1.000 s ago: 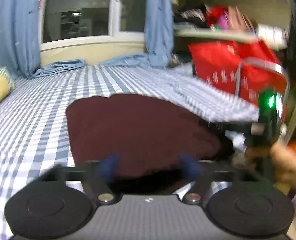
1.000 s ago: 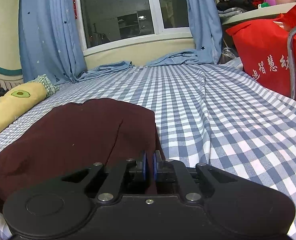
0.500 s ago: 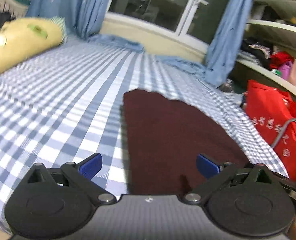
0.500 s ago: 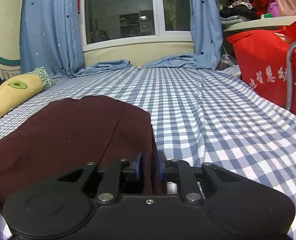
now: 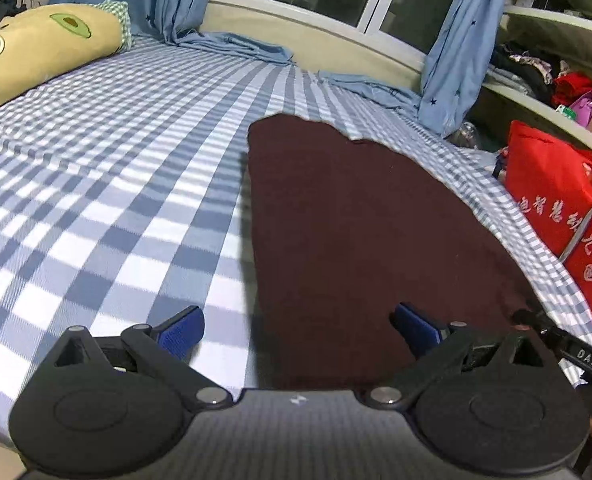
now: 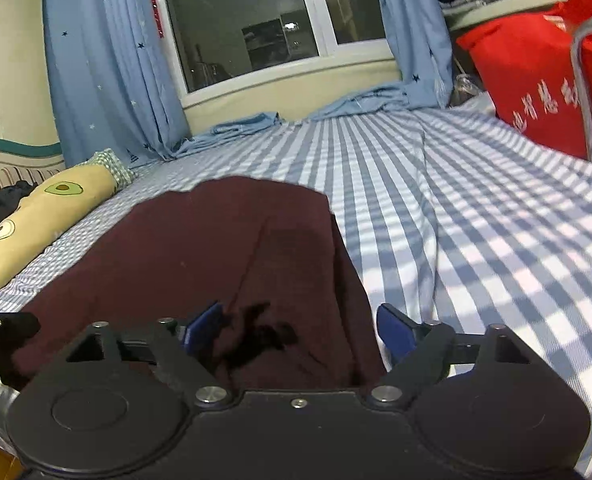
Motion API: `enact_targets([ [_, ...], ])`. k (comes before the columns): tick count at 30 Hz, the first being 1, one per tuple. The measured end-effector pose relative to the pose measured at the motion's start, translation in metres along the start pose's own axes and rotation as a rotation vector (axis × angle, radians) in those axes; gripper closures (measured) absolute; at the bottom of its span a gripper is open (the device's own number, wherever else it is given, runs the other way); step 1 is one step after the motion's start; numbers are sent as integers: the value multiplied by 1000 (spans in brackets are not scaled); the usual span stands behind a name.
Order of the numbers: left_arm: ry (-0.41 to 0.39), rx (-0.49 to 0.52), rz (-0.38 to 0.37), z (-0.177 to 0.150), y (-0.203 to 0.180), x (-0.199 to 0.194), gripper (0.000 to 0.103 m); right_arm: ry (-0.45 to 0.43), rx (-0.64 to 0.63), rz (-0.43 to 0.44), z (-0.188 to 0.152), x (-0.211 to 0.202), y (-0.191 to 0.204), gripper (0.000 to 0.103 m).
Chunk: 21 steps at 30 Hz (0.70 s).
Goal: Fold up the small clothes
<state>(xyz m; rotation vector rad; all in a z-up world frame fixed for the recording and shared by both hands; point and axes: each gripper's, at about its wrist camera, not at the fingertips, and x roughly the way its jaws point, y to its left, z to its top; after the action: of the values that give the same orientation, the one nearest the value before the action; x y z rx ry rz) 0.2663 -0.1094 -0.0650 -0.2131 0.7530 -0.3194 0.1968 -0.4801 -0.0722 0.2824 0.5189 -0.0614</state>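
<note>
i hold both grippers spread: left gripper (image 5: 298, 330) straddles the maroon garment's (image 5: 360, 216) left edge, right gripper (image 6: 298, 326) probably nearer, over its bunched right corner.

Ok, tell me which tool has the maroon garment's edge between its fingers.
The right tool: its open fingers straddle the maroon garment. The left tool is open too, hovering over the garment's edge and the checked sheet.
</note>
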Motion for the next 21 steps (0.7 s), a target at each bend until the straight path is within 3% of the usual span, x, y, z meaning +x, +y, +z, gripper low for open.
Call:
enact_targets([
  [5,2,-16,7,-6,0,2,1,-18,-7,-25,-13,4,-4,1],
  [21,-11,-6,22,-9,-3,-1,1,-128,39,-25,-36,1,-6,1],
])
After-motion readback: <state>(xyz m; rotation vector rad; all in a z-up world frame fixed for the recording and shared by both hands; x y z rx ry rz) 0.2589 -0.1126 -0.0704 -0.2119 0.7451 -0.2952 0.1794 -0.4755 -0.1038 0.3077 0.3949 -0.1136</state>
